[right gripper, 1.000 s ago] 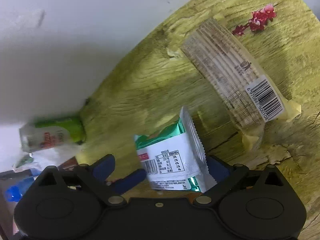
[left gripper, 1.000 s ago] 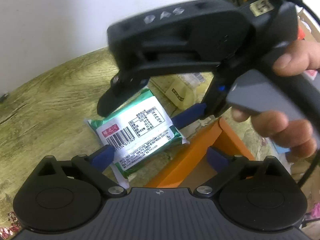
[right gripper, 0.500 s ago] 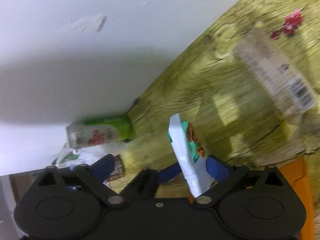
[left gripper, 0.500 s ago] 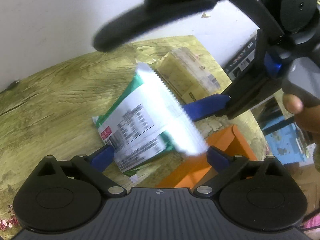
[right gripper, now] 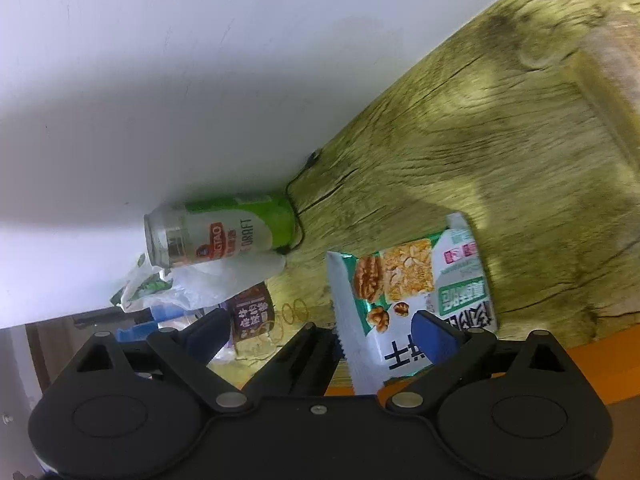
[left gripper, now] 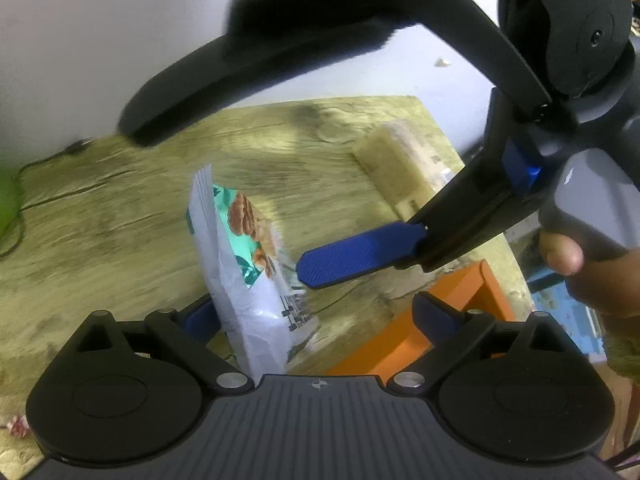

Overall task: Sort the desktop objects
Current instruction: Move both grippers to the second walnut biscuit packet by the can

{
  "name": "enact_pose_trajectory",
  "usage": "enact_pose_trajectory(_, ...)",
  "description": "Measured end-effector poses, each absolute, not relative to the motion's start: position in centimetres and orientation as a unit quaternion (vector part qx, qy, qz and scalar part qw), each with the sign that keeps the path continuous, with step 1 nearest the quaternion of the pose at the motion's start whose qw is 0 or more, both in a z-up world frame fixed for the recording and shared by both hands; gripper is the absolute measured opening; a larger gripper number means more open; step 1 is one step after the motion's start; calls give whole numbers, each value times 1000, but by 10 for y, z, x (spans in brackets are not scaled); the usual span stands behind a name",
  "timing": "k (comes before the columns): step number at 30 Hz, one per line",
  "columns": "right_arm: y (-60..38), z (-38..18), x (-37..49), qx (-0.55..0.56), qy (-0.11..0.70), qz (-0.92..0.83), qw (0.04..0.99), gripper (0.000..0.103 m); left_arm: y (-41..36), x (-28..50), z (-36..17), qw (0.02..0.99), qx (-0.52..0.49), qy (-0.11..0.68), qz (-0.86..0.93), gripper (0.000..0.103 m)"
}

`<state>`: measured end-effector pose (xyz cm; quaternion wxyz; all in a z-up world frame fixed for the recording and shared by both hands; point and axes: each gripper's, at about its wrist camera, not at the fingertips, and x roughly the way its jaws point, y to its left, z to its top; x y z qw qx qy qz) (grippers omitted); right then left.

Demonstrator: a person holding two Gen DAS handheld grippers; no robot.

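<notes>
Wood-grain tabletop point(right gripper: 500, 128) runs up against a plain white wall point(right gripper: 168, 60), with a thin black cable point(right gripper: 298, 204) trailing along that edge. At the far corner sits a crumpled clear plastic bag point(right gripper: 208, 284), and loose rubber bands point(right gripper: 294, 310) lie just beside it.

Each wrist camera looked forward over its own fingers, close above the wooden table point(left gripper: 120, 216); both views shared the green snack packet point(left gripper: 240, 256) point(right gripper: 412, 292).
</notes>
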<state>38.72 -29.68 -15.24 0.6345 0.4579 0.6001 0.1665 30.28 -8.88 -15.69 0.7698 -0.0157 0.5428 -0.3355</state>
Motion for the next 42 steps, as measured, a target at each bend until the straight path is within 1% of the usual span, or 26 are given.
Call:
enact_pose_trajectory(7,-285,-152,386,454,601,169,636,98,-60,335,-171,783,-18,546,-297,99)
enact_pose_trajectory(17,-302,-164,376,481,605,128,621,98,-19,330,-145,799,-28,528,-287,99)
enact_pose_trajectory(23,-287,-186,378,502,633,113,578,98,-19,346,-146,802,-37,517,-297,99)
enact_pose_trajectory(30,-276,-206,385,506,658,102,548,98,-26,359,-161,787,-34,534,-307,99)
enact_pose_trajectory(35,-277,-202,396,500,646,87,570,98,-40,349,-164,769,-18,541,-340,99)
enact_pose_trajectory(38,-277,-181,406,461,605,83,643,98,-46,339,-161,753,-7,541,-375,99)
enact_pose_trajectory(42,-278,-167,412,452,580,89,672,98,-45,331,-156,752,0,534,-386,99)
